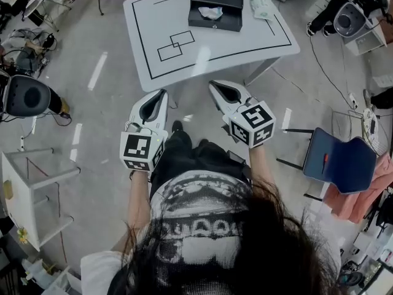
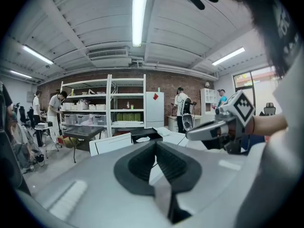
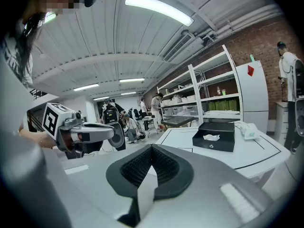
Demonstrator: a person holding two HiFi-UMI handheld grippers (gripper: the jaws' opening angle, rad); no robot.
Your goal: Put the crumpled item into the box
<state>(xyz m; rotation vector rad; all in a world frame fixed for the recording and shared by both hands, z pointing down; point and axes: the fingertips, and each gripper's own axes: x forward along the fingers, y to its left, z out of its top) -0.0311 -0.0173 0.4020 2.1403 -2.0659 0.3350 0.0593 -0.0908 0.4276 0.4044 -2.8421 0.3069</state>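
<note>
One crumpled item (image 1: 210,13) is seen lying inside one black box (image 1: 228,22) on one white worktop (image 1: 245,42). Left tongs (image 1: 162,93) and right tongs (image 1: 213,85) are held closed, empty, well apart from it

**Around the work area: furniture, shelving and people**

A white bench (image 1: 270,39) is standing ahead, carrying a black border line and two overlapping outlined rectangles (image 1: 176,45). A pale packet (image 1: 262,6) is lying near its far right corner. A blue chair (image 1: 339,158) is sitting on the floor to the right, with pink cloth (image 1: 362,198) lying just beside it. A small white rack (image 1: 31,189) is standing at the left, and a black round-headed machine (image 1: 27,96) is resting beyond it. In the left gripper view, white shelving (image 2: 107,106) is holding bins against a brick wall (image 2: 171,82), next to a white cabinet (image 2: 155,109) with a red mark. People are standing at either end (image 2: 180,103) (image 2: 56,106), and a ceiling light (image 2: 138,15) is glowing overhead.
</note>
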